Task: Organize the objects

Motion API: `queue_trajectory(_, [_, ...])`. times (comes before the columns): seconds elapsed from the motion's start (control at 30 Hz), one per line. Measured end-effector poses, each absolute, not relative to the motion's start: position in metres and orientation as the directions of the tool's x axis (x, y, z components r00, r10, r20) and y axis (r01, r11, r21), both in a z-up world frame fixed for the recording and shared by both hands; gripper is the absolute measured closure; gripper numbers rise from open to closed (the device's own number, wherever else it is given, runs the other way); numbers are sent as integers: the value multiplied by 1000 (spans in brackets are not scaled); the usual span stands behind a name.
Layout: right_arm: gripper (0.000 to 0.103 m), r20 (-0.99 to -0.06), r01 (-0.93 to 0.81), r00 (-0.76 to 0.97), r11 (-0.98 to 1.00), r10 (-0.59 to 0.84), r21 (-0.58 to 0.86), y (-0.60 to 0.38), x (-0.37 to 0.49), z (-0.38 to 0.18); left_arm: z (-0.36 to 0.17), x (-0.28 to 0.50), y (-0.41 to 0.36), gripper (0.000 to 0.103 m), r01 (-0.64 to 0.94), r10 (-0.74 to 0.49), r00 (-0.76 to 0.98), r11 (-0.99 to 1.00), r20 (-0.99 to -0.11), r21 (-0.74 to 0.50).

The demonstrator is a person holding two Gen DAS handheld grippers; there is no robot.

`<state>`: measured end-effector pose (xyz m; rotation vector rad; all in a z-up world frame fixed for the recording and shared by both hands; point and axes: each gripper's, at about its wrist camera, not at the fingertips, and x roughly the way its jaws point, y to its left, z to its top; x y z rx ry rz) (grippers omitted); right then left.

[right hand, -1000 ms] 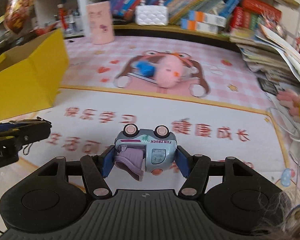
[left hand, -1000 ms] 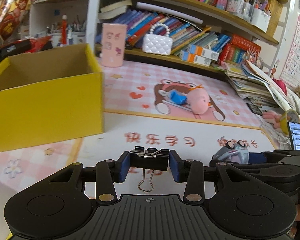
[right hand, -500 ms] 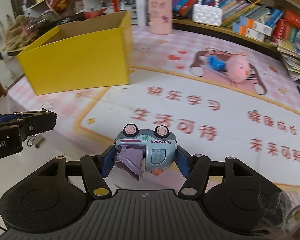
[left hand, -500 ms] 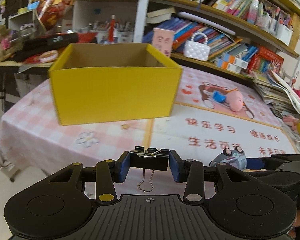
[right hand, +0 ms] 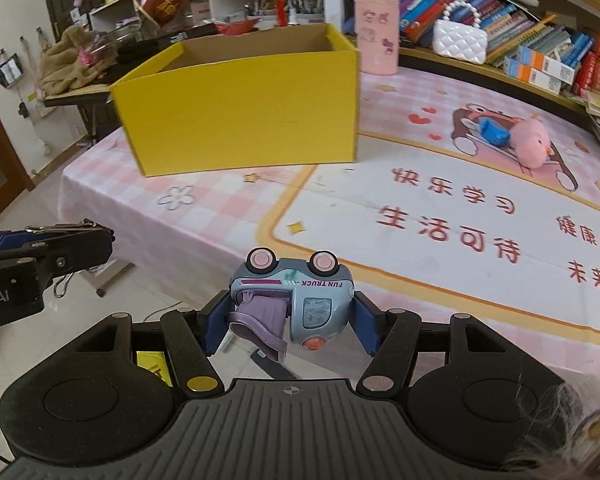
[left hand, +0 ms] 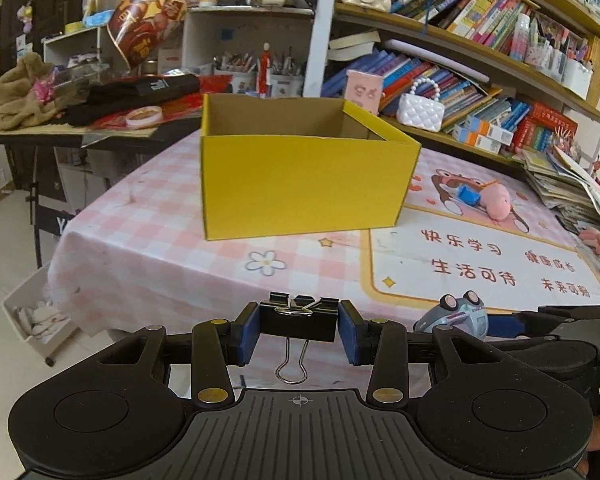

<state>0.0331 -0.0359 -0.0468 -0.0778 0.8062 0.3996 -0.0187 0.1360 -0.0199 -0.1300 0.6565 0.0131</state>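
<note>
My left gripper is shut on a black binder clip whose wire handle hangs down. Between the blue pads of my right gripper sits an upside-down pale blue toy truck, held tight, wheels up. An open yellow cardboard box stands on the pink checked tablecloth ahead of both grippers; its inside looks bare where it shows. In the right wrist view the box is at upper left and the left gripper juts in from the left edge. The truck also shows in the left wrist view, at lower right.
A pink plush toy and a small blue object lie on the mat at the right. Behind the box stand a pink cup, a white quilted purse and bookshelves. The table's near left edge drops to the floor.
Both grippers have pulled back and swung left, so the yellow box now sits ahead of them and the table's left edge and floor have come into view. Both grips are unchanged.
</note>
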Motion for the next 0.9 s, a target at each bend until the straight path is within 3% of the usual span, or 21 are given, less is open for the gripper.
queue_trajectory(0.43, [43, -684, -375, 661, 926, 308, 54, -18, 43, -22, 6, -3, 158, 63, -43, -29, 864, 990, -502, -131])
queue_trajectory(0.73, [43, -559, -384, 749, 921, 356, 73, -8, 99, 26, 43, 52, 167, 63, -48, 0, 919, 993, -394, -111])
queue_trajectory(0.9, [43, -500, -419, 775, 906, 387, 52, 1, 146, 46, 51, 88, 167, 63, -71, 35, 924, 994, -381, -81])
